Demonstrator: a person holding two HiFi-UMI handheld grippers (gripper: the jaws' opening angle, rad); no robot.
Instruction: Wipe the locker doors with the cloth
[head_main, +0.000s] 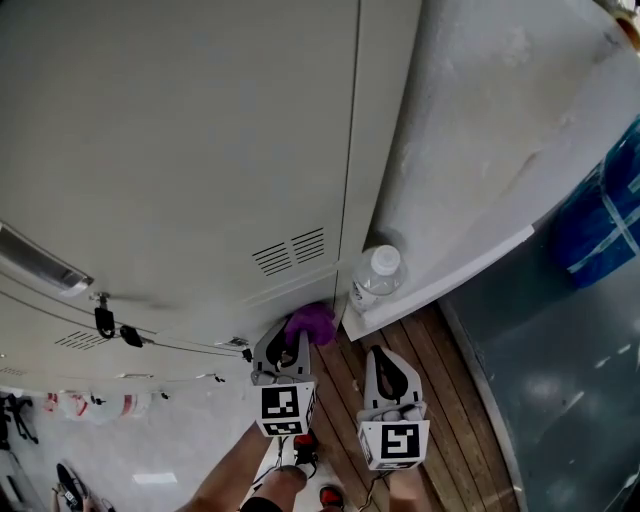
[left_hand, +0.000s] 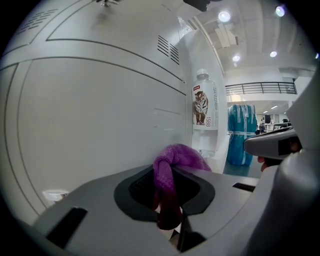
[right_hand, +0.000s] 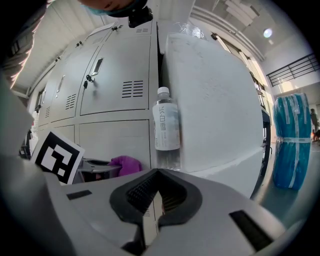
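A purple cloth is bunched between the jaws of my left gripper, which is shut on it. The cloth lies close against the lower part of a pale grey locker door; whether it touches I cannot tell. In the head view that locker door fills the upper left, with vent slots low on it. My right gripper hangs beside the left one, a little to its right, shut with nothing in it. From the right gripper view the cloth shows at the left.
A clear water bottle stands on a white ledge at the locker's right corner, just beyond the cloth. A white wall rises behind it. Wooden floorboards run below. A blue wrapped bundle is at far right. Keys hang from a neighbouring door.
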